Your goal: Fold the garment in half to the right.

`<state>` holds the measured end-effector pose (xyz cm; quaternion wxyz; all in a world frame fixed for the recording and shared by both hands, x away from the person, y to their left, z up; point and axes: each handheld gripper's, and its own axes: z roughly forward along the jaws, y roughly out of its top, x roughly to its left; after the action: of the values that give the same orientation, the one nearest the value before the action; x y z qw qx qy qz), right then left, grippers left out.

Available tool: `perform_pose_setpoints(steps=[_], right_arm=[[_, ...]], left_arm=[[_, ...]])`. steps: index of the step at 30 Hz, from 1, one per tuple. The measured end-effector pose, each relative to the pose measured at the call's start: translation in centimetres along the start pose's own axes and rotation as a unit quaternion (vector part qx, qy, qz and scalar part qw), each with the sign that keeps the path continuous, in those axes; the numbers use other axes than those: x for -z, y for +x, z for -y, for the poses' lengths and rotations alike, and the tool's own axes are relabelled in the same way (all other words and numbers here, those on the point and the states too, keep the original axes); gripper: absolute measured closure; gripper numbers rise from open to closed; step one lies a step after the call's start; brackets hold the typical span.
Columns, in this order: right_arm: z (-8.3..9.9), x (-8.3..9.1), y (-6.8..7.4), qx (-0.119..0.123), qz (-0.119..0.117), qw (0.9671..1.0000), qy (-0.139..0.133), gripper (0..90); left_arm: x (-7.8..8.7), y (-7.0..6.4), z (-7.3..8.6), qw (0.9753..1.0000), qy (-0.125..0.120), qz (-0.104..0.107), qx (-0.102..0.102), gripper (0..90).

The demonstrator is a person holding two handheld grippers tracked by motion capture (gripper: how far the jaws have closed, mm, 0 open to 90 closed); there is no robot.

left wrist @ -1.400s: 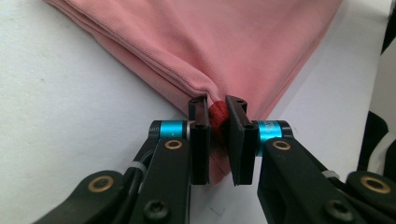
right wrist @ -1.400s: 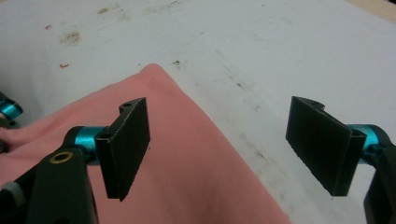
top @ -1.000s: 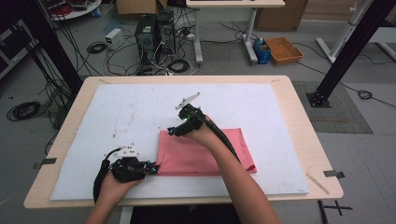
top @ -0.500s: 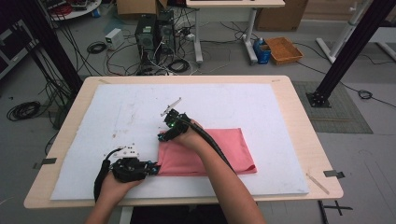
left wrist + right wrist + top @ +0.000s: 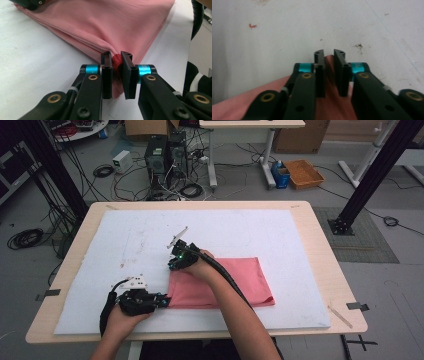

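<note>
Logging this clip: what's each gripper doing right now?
Left gripper: shut on the pink cloth at its corner.
Right gripper: shut on the cloth's far corner.

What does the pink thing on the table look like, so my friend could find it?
Look at the big white mat covering the wooden table. Near its front edge lies a folded pink cloth, flat and rectangular. It is the only coloured, soft thing there, pinched at its left corners by two black grippers.
</note>
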<state>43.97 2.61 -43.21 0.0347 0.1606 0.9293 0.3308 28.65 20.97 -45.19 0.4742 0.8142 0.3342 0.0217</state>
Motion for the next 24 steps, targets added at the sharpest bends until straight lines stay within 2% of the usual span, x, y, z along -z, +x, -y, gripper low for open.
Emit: perform_pose_setpoints(steps=[2,4,9,11,16,20,24], right_arm=[[-0.2,0.1,0.1,0.014,0.008,0.9999,0.001,86.5],[-0.3,0.2,0.2,0.011,0.013,0.9998,-0.004,86.7],[-0.7,0.9,0.4,0.008,0.007,0.9993,-0.037,86.6],[-1.0,1.2,0.7,0.018,0.010,0.9987,-0.047,86.6],[-1.8,2.0,1.6,0.030,0.014,0.9968,-0.073,86.6],[-1.7,3.1,1.9,0.039,0.012,0.9954,-0.086,86.6],[-0.8,4.6,1.4,0.026,-0.006,0.9935,-0.111,86.6]], left_arm=[[0.2,0.0,-0.1,1.0000,-0.002,0.000,0.000,80.2],[0.4,0.0,-0.1,1.0000,-0.005,0.000,0.000,80.3],[1.3,-0.6,-0.7,0.9999,-0.013,-0.003,-0.009,80.2],[1.8,-0.8,-1.0,0.9998,-0.016,-0.002,-0.012,80.2],[2.8,-1.1,-1.5,0.9993,-0.035,0.008,-0.012,80.1],[2.9,-1.5,-1.9,0.9986,-0.044,0.024,-0.014,80.1],[2.1,-2.2,-2.4,0.9983,-0.039,0.038,-0.021,80.1]])
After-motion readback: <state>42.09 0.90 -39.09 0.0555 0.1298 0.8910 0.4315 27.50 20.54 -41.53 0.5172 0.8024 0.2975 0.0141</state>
